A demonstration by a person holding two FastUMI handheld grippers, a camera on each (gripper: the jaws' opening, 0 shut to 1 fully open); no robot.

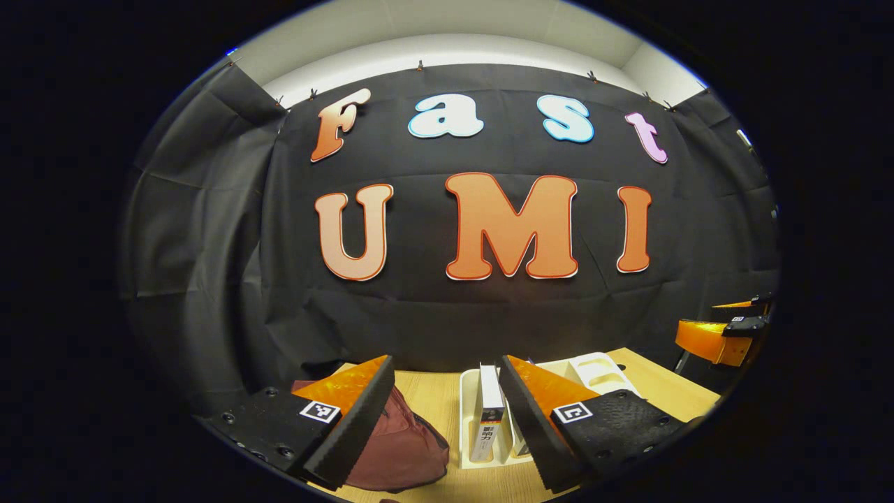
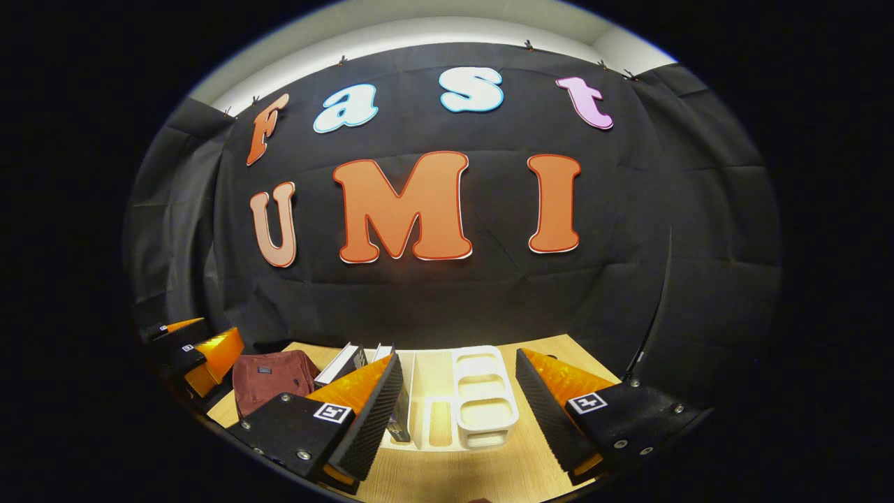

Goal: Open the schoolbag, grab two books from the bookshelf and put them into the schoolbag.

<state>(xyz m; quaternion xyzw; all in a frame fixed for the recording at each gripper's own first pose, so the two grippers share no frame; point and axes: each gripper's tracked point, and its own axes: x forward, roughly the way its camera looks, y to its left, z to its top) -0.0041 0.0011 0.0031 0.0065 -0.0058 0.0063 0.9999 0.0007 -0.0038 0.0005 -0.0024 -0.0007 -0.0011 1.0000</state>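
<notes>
So in the left gripper view, the left gripper [image 1: 447,412] is hovering above the wooden table [image 1: 433,398] with its jaws spread wide, nothing between them. The maroon schoolbag [image 1: 405,447] is lying flat on the table, sitting just behind the left finger and poking out to its right. A bit further right the white bookshelf [image 1: 594,370] is standing on the table, with a book [image 1: 491,419] standing upright in its left slot, right between the two fingers from this angle. The other gripper [image 1: 726,332] is peeking in at the far right edge. Over in the right gripper view, the right gripper [image 2: 457,412] is also hanging wide open and gripping nothing. The bookshelf [image 2: 482,405] is showing between its fingers, two books [image 2: 349,363] are leaning in its left part, and the schoolbag [image 2: 272,381] is lying just left of them, with the left gripper [image 2: 188,353] hanging at the left edge beside it.
</notes>
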